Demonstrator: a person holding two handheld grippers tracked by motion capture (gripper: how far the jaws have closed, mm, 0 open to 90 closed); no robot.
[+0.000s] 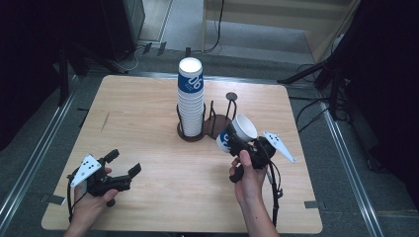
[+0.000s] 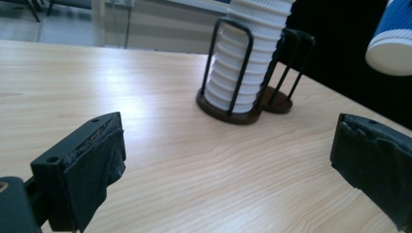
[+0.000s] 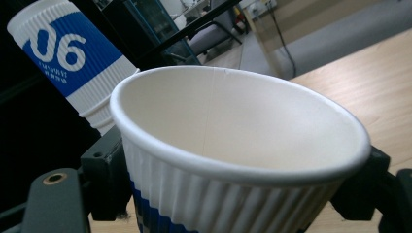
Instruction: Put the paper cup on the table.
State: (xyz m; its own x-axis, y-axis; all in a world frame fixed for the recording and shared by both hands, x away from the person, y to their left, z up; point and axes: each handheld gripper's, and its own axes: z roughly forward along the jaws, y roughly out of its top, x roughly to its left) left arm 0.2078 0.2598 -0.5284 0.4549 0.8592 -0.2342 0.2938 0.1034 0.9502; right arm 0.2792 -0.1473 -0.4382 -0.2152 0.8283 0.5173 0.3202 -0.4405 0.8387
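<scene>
We are working at the wooden table (image 1: 148,108) that spans the middle of the high view, and the biggest thing on it is the tall stack of paper cups (image 1: 190,96) standing upside down in the left ring of a black wire cup holder (image 1: 205,129), just above the frame's centre. The holder's right ring looks empty, as far as we can see. One paper cup (image 1: 237,132) is already off the stack: our right gripper (image 1: 240,143), right of centre, is clamped on its ribbed wall, holding it tilted above the table just right of the holder, mouth toward the upper right. We judge the job to be partly done, with the cup picked up but not yet set down anywhere, and the stack still tall. Our left gripper (image 1: 124,164), at the lower left, holds nothing; its jaws stand wide apart above bare wood, well away from the holder. As for writing, the top cup of the stack carries a blue band with large white digits reading "06", seen clearly at the upper left of the right gripper view; the small line beneath is too fine to read.
</scene>
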